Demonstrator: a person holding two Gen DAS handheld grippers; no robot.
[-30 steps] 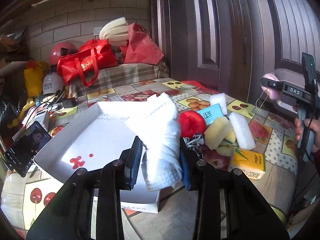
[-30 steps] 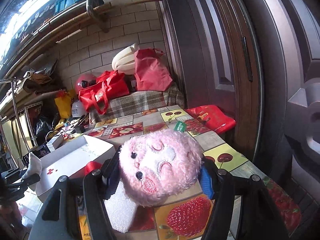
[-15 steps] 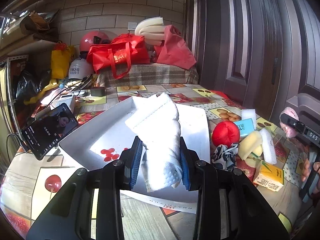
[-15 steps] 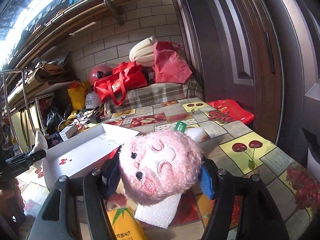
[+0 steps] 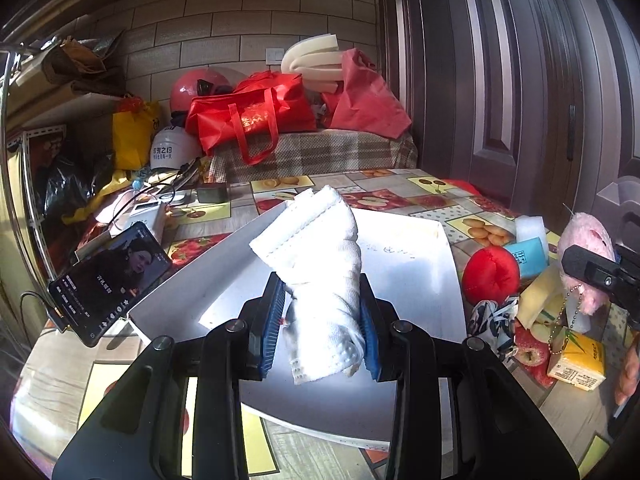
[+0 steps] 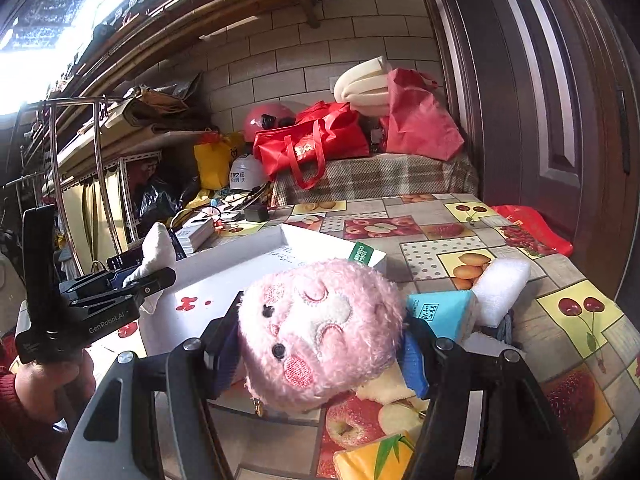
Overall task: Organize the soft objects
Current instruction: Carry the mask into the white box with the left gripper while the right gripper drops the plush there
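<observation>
Left gripper (image 5: 322, 330) clamping white cloth (image 5: 320, 276) over white tray (image 5: 416, 280), right gripper (image 6: 320, 354) squeezing pink plush (image 6: 320, 332), seemingly beside tray edge.

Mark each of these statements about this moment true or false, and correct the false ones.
1. The left tongs grip a folded white cloth. True.
2. The right tongs are empty. False: they hold a pink plush toy.
3. The white tray already holds the red ball. False: the red plush ball lies on the tablecloth beside the tray.
4. A phone with a lit screen leans at the tray's left. True.
5. The yellow carton stands inside the tray. False: it sits on the table, right of the tray.
</observation>
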